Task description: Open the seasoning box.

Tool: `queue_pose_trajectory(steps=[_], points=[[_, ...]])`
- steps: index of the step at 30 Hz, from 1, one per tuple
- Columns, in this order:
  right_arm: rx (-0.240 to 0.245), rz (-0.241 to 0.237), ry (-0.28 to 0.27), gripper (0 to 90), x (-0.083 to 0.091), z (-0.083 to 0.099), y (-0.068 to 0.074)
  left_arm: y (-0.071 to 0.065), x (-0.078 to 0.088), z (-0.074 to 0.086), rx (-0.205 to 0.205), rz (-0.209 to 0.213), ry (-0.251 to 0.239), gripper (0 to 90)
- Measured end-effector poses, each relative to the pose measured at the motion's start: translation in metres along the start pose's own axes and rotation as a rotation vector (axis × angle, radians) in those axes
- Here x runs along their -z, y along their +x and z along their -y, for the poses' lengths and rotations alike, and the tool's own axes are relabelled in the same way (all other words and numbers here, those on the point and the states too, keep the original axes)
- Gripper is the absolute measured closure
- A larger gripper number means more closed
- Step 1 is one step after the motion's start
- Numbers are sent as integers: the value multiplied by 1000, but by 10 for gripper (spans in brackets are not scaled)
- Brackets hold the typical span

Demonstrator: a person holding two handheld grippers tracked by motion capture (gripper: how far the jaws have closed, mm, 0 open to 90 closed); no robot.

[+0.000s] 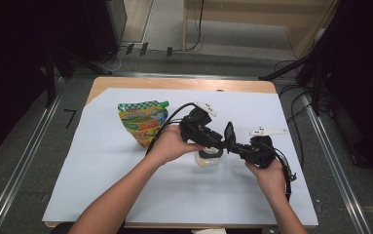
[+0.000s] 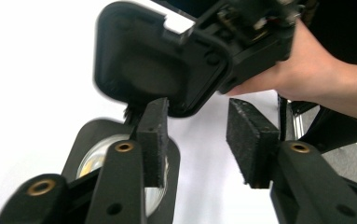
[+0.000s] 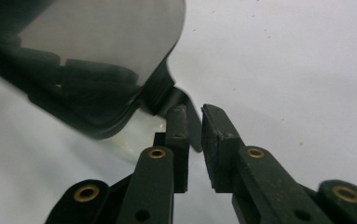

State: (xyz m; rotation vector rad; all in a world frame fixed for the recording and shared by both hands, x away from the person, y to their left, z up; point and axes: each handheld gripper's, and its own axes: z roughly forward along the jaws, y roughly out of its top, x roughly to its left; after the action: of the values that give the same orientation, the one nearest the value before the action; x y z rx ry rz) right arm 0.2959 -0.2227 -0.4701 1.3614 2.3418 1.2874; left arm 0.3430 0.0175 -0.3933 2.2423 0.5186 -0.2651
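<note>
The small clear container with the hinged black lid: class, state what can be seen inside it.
The container stands open on the white sheet, its lid raised. The left gripper view shows a clear wall with yellowish glints; that gripper's jaw covers part of it, so any contents cannot be made out.

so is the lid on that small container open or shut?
Open. The black lid is swung up off the clear container; its hollow underside faces the left gripper's camera, with the rim exposed below.

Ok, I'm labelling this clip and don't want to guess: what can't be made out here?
- Container contents: too small in the high view, with the left tongs overhanging it; in the left gripper view a jaw covers it.
- Pouch print: too small in the high view, and its lower corner is behind the left hand.
- Whether the right tongs touch the lid hinge: in the right gripper view a jaw hides it, and it is blurred.
</note>
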Motion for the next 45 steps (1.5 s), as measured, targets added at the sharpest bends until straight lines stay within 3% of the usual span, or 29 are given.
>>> queue_pose_trajectory(steps=[2,3,6,9,13,16,19,20,23,24,28,34,39,42,45], points=[[11,3,4,773,5,1,3,2,6,4,6,-5,-7,530],[2,-8,2,716,8,2,4,2,9,5,13,-12,-11,513],[-10,-33,24,658,10,4,4,3,16,11,22,-16,-21,497],[-13,-63,43,606,17,11,6,5,22,17,23,-25,-32,472],[-4,-88,33,575,22,14,13,8,27,25,60,-46,-36,437],[41,-109,24,548,26,16,24,9,29,32,55,-49,-37,438],[42,-133,38,540,28,16,34,8,33,38,33,-69,-34,436],[78,-149,33,537,29,16,42,8,37,43,41,-64,-52,431],[107,-158,30,537,30,16,52,8,42,45,41,-75,-44,433],[143,-168,29,535,31,15,60,8,45,47,45,-73,-57,435],[173,-183,12,519,31,12,71,7,57,53,50,-66,-74,420],[245,-204,33,508,20,11,94,10,72,67,56,-79,-82,412],[265,-222,34,520,11,12,103,11,81,75,62,-102,-84,413],[249,-229,73,546,-2,12,109,14,88,82,74,-122,-80,417],[247,-233,79,541,-7,11,111,16,92,85,82,-127,-85,418]])
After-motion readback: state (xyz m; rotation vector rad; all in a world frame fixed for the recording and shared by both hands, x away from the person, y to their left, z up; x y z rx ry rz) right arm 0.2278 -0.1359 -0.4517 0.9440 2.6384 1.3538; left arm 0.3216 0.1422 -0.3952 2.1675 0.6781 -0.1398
